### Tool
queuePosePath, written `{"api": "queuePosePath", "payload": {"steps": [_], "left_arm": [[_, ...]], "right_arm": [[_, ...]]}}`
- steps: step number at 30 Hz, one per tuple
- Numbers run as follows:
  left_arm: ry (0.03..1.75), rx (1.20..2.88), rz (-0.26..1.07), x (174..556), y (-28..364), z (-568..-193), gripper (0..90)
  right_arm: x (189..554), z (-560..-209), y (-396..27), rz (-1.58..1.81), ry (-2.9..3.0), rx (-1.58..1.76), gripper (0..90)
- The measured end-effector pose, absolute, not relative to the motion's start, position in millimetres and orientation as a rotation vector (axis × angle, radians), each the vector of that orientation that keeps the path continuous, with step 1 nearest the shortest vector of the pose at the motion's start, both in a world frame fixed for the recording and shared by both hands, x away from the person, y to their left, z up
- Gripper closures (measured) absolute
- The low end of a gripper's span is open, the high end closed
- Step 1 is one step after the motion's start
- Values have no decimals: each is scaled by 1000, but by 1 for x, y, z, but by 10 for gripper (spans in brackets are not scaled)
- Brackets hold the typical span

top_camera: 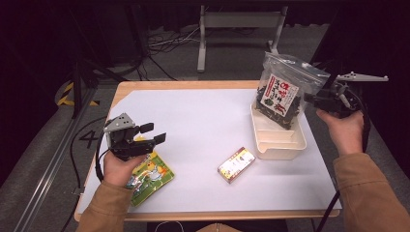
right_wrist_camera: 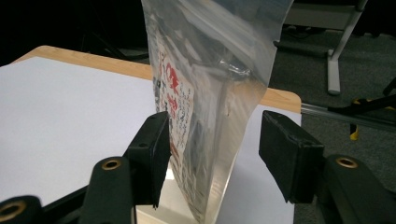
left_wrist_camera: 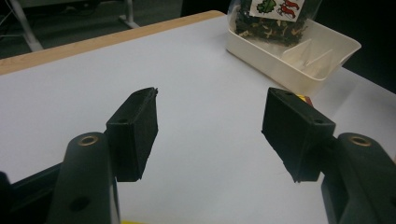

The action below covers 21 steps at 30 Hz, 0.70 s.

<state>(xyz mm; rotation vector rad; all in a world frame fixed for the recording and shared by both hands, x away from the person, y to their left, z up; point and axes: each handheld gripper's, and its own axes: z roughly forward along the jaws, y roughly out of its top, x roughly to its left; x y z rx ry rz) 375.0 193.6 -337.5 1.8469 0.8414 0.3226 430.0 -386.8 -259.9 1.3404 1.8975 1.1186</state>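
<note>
Bag [top_camera: 283, 92] stands upright in the tray [top_camera: 279, 142], between the right gripper's [right_wrist_camera: 212, 158] parted jaws. Left gripper [left_wrist_camera: 210, 135] gapes wide over bare table [top_camera: 203, 121].

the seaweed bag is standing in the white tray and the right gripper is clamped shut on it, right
Not quite. The seaweed bag does stand in the white tray, but the right gripper is open: in the right gripper view its jaws are spread either side of the bag, with a clear gap between the bag and the right-hand jaw.
</note>
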Motion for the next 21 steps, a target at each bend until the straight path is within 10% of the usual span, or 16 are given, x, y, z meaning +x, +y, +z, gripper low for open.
{"api": "queuePosePath", "payload": {"steps": [21], "left_arm": [[922, 1874, 373, 367, 219, -330, 307]], "right_arm": [[389, -253, -352, 1194, 1990, 1145, 413]]}}
